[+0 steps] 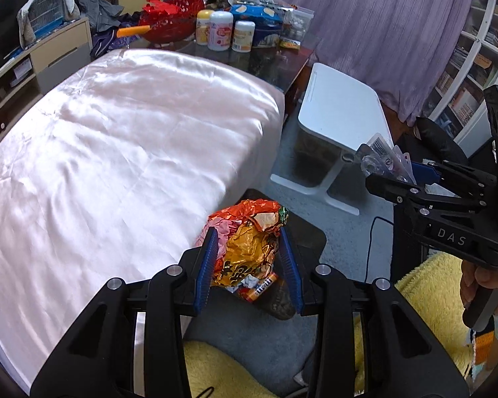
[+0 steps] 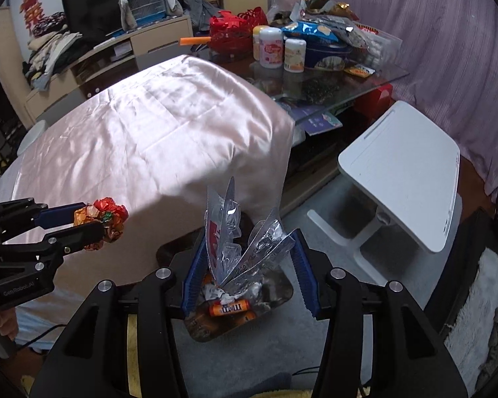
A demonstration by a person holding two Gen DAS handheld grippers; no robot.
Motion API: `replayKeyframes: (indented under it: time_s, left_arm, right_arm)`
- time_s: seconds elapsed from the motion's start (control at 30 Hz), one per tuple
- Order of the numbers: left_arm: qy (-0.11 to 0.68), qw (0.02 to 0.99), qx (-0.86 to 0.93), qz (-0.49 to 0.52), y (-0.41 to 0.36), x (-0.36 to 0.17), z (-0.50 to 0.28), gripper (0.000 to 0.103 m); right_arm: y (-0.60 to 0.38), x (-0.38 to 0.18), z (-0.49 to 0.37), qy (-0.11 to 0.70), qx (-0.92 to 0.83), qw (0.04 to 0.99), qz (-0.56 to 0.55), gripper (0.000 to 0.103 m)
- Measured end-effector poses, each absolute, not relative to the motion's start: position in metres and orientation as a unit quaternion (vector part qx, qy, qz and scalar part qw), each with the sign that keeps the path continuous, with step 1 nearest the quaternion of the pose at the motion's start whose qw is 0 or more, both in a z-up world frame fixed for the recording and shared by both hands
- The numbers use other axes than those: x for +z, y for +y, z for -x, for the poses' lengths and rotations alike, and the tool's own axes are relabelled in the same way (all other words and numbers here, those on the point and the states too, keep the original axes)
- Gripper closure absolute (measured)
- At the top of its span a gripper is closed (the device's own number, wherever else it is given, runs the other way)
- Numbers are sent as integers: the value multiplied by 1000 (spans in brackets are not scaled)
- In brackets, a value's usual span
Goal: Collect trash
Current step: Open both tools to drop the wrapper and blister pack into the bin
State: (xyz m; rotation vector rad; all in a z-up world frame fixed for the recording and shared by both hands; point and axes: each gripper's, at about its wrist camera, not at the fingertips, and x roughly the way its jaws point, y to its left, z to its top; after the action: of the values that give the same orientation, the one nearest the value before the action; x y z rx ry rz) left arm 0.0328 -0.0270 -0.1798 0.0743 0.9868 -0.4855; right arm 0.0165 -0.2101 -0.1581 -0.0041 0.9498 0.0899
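The left gripper (image 1: 249,258) pinches a crumpled orange foil wrapper (image 1: 249,235) above the dark bin (image 2: 275,285) on the floor. The right gripper (image 2: 249,272) loosely holds stiff clear plastic packaging (image 2: 239,242) directly over that bin. Both pieces look light, crinkly and slippery; they are best gripped mid-bundle.

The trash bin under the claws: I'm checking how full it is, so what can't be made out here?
- Left wrist view: the orange foil wrapper in the left claw covers nearly all of the bin.
- Right wrist view: clear plastic packaging between the right claw's fingers hides the bin's middle; its near rim is behind the claw.
- Bin depth: unreadable in either view.
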Motion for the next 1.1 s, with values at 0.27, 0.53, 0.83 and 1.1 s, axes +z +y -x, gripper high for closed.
replayKeyframes:
  time_s: [0.27, 0.53, 0.83, 1.1]
  left_arm:
    - [499, 834, -232, -27, -42, -227, -24, 67]
    - [535, 815, -220, -33, -57, -272, -40, 66]
    - [555, 798, -231, -38, -71, -287, -60, 61]
    - [550, 805, -220, -33, -61, -275, -63, 52]
  right_arm:
    - [-224, -202, -6, 483, 43, 873, -52, 53]
    - [-224, -234, -22, 502, 43, 861, -72, 53]
    - [-224, -247, -44, 519, 53, 848, -89, 48]
    - [-228, -234, -54, 508, 53, 854, -99, 39]
